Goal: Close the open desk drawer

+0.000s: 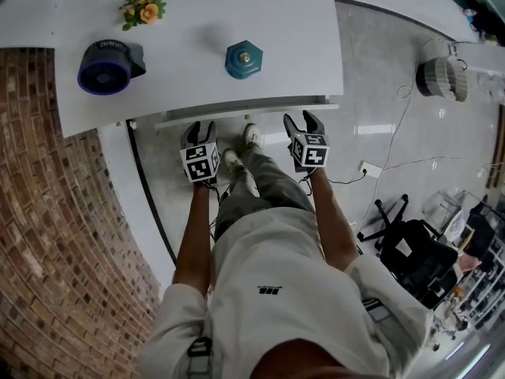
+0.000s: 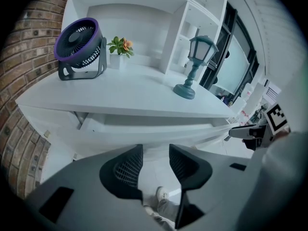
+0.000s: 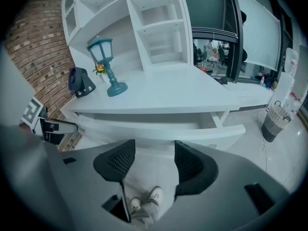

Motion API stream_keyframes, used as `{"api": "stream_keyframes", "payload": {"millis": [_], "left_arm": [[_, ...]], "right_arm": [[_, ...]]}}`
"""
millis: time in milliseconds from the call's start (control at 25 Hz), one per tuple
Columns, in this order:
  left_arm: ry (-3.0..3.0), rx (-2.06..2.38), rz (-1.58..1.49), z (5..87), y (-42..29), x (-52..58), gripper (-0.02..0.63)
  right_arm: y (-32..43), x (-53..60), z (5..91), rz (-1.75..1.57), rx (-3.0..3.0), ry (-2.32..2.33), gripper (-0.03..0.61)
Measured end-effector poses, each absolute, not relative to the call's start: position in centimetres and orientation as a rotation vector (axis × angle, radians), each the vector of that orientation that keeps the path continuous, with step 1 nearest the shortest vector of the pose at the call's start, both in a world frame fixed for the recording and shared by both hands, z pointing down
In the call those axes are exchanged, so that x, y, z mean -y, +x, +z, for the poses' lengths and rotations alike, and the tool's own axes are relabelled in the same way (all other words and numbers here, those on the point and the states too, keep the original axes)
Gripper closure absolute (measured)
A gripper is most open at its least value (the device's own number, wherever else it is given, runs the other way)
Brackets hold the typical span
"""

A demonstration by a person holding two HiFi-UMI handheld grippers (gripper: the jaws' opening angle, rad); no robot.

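Jaws of the left gripper (image 2: pixel 155 150) are seen parted by a moderate gap, with nothing held between them; through the gap only floor and a white shoe (image 2: pixel 161 195) of the person are shown below. The same holds for the right gripper (image 3: pixel 154 146): its jaws are set moderately apart and empty, and both shoes are seen beneath them. In the head view the left gripper (image 1: pixel 200 126) and right gripper (image 1: pixel 301 119) are held side by side at arm's length, tips pointed forward.

Just ahead of both pairs of tips the white desk drawer (image 2: pixel 159 129) is found, pulled partly out from under the desktop, its front panel running across in front of the jaws (image 3: pixel 159 129). In the head view the drawer (image 1: pixel 245 115) is seen as a thin ledge jutting from the desk edge; whether either gripper touches it cannot be told.

Above and beyond the jaws the white desk (image 1: pixel 197 77) is spread. On it, ahead of the right gripper's jaws, a teal lantern lamp (image 1: pixel 244 58) is stood upright. Further left of the left gripper's jaws a purple-rimmed desk fan (image 1: pixel 106 65) is placed, and behind it, farthest back, a small potted flower (image 1: pixel 143 9).

White open shelving (image 3: pixel 159 23) is seen behind the desk. A brick wall (image 1: pixel 47 212) is set off to the left, and a slatted waste basket (image 1: pixel 442 77) far to the right.
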State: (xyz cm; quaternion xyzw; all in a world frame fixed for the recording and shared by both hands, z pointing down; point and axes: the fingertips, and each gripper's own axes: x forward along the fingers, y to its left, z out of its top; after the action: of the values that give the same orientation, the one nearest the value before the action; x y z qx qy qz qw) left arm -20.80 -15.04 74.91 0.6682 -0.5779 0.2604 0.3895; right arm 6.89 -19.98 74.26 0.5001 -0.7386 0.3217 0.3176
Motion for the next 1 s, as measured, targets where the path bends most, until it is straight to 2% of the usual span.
{"api": "stream_keyframes", "payload": {"millis": [1000], "left_arm": [[1.708,1.496,0.66,75.2,-21.4,18.1,0.436]], "right_arm": [[6.4,23.0,74.4,0.827,1.964,1.313,0.321]]}}
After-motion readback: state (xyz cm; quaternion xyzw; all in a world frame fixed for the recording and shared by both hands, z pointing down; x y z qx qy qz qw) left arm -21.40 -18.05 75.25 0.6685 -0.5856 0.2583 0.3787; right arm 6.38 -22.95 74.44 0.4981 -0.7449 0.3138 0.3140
